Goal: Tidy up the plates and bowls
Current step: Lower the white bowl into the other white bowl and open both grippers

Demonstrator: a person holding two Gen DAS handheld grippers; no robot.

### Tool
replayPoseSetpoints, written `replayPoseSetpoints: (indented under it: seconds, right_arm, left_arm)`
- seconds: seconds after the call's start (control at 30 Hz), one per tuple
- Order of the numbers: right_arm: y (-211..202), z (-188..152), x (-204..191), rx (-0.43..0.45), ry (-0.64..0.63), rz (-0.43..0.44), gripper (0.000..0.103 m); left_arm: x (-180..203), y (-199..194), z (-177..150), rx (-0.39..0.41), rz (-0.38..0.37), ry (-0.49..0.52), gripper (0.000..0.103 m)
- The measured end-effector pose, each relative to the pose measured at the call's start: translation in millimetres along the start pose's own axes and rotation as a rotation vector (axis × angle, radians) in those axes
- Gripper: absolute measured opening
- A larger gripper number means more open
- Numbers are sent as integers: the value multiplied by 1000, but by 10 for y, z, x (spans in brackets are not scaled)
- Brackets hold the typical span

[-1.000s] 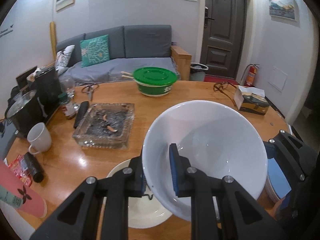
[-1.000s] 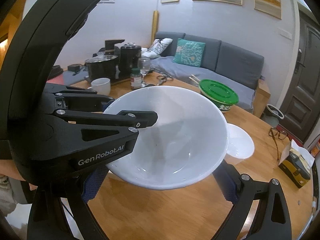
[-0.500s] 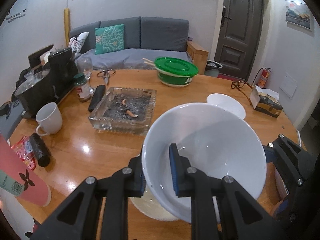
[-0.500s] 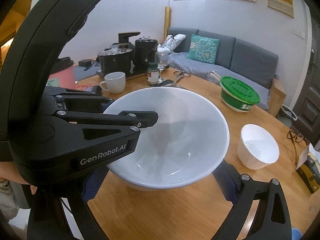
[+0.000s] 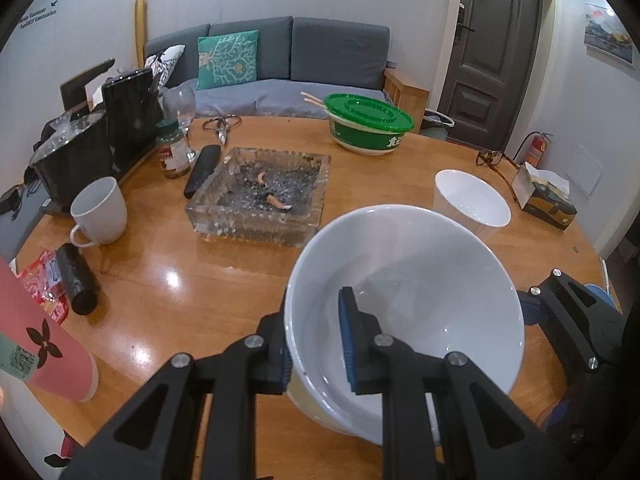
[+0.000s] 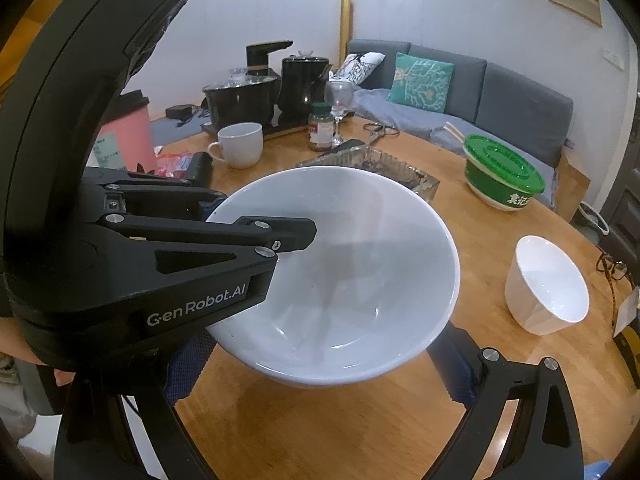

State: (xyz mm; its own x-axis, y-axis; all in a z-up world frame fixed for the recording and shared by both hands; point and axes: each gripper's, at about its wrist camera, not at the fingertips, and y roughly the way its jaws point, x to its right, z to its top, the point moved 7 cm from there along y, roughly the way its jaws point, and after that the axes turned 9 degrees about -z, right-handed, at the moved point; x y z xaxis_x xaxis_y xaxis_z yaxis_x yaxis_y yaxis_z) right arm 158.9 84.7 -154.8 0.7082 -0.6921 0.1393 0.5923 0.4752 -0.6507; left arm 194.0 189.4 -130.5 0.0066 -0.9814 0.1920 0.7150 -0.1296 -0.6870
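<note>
The left hand-held gripper [image 5: 316,344] is clamped narrow on the near rim of a large white ceramic bowl [image 5: 404,312], one blue pad inside the wall and the other outside it. The bowl hangs tilted above the round wooden table [image 5: 200,280]. The right hand-held gripper [image 6: 320,364] stands wide, its blue-padded fingers [image 6: 456,364] spread on either side under the same bowl; whether the pads touch the bowl cannot be told from either view.

Beyond the large bowl, on the table, sits a small white ceramic bowl [image 5: 472,200], upright and apart from the held one. Further out is a square glass ashtray [image 5: 260,196] with cigarette butts, and behind it a green-lidded takeaway bowl [image 5: 368,124] with chopsticks resting on its edge. To the left stand a white mug [image 5: 100,212], a pink paper cup [image 5: 44,352], a brown glass jar [image 5: 172,152] and a black kettle set [image 5: 92,144]. A tissue box [image 5: 544,192] and a pair of glasses [image 5: 496,158] lie near the right edge. A grey sofa [image 5: 312,56] lines the far wall.
</note>
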Motion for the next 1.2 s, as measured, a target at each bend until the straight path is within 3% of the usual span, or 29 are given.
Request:
replayPoseSetpoints:
  seconds: [1.2]
  right_arm:
    - [150, -48, -75, -51, -18, 17, 94]
  left_arm:
    - [-79, 114, -83, -10, 32, 12, 16]
